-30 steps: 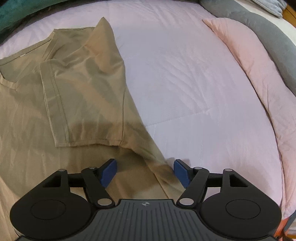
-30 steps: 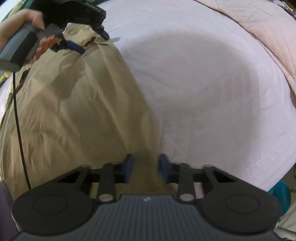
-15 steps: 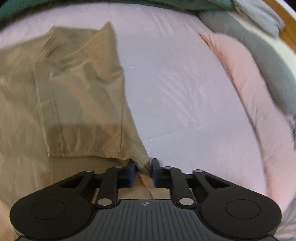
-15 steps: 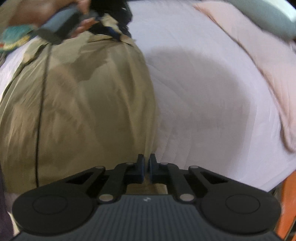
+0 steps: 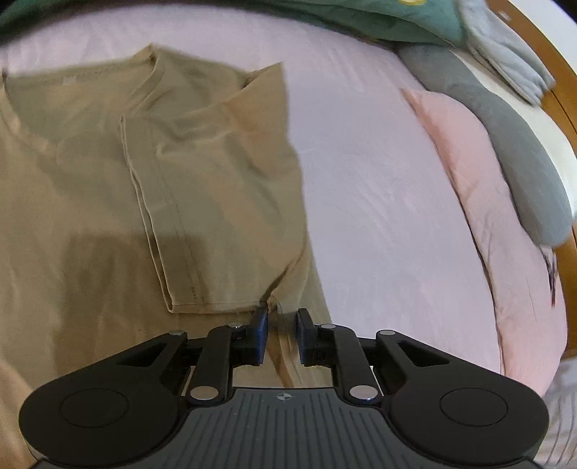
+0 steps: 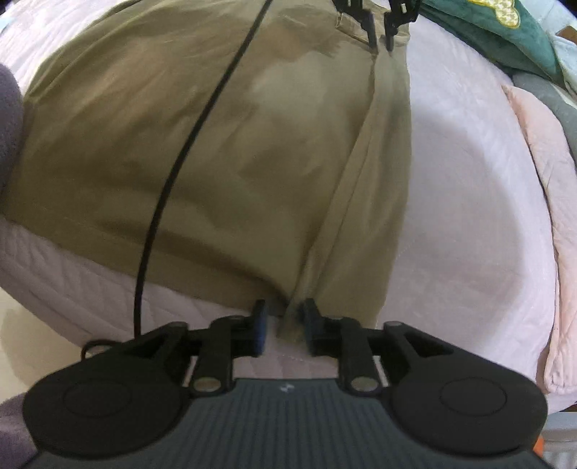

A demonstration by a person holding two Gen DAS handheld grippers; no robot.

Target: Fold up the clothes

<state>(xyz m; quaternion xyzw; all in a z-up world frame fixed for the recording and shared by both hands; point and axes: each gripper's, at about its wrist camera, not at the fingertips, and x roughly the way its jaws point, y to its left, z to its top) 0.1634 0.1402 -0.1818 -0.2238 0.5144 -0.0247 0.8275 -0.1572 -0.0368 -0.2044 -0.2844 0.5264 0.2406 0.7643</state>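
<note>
A tan T-shirt [image 5: 90, 216] lies spread on the pale bed [image 5: 378, 216], its right sleeve [image 5: 216, 198] folded in over the chest. My left gripper [image 5: 282, 314] sits at the side seam just below that sleeve. Its jaws are opening, and a pinched ridge of the shirt is still between the pads. In the right wrist view the shirt [image 6: 234, 144] has a raised crease. It runs from the left gripper [image 6: 380, 39] at the top down to my right gripper [image 6: 283, 306] at the hem corner. The right jaws are opening, with the bunched hem loose between them.
A black cable [image 6: 180, 151] trails across the shirt. A pink quilt [image 5: 487, 216], a grey bolster [image 5: 523, 151] and a green blanket [image 5: 396, 14] line the bed's right and far sides, against a wooden frame [image 5: 566, 101]. A purple sleeve [image 6: 9, 108] shows at the left edge.
Both grippers closed on the shirt's right edge, then their jaws began to part. The left moved up to the sleeve's lower corner. The right view rolled, and a crease now joins the two grippers.
</note>
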